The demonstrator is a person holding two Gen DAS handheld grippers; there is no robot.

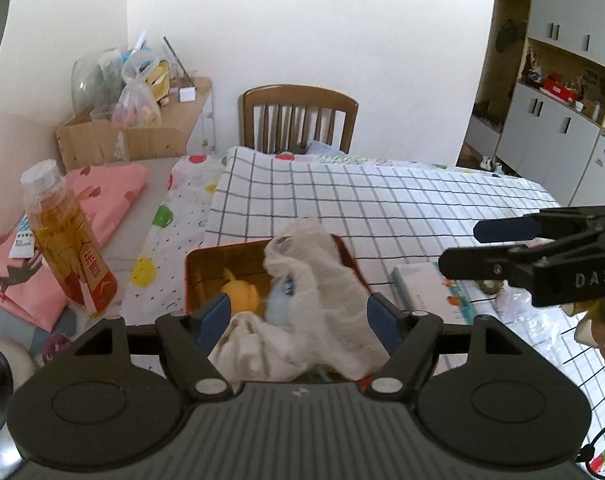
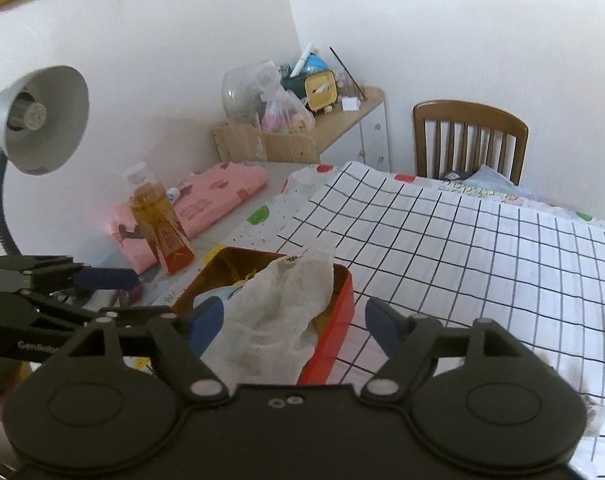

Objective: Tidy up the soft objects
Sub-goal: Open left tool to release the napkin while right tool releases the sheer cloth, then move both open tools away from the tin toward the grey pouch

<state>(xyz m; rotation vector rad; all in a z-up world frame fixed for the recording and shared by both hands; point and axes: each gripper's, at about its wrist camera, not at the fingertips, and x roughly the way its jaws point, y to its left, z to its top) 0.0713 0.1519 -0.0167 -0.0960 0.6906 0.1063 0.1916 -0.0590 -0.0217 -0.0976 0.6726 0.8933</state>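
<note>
Covering most of the right half of both views lay the grid-patterned cloth (image 1: 382,208) on the desk (image 2: 246,184), with a wooden chair (image 1: 298,116) behind it. Lower centre in each frame sat the red tin box (image 2: 334,320), a white mesh cloth (image 1: 322,280) spilling over its near rim; the left wrist view alone showed a yellow soft toy (image 1: 242,294) and a pale blue soft item (image 1: 280,300) inside. The left gripper (image 1: 298,316) had its jaws spread wide, the cloth lying between them, though whether the blue pads touched it could not be told. The right gripper (image 2: 290,318) also stood spread, its left pad at the cloth's edge, its right pad clear of it. Only the right wrist view showed a grey lamp (image 2: 42,120), upper left, and "GenRob" lettering on the other gripper. Only the left wrist view showed grey cupboards (image 1: 558,80), upper right, and "DAS" lettering. A bottle of amber drink (image 1: 68,240) bore a red label, its characters unreadable.
</note>
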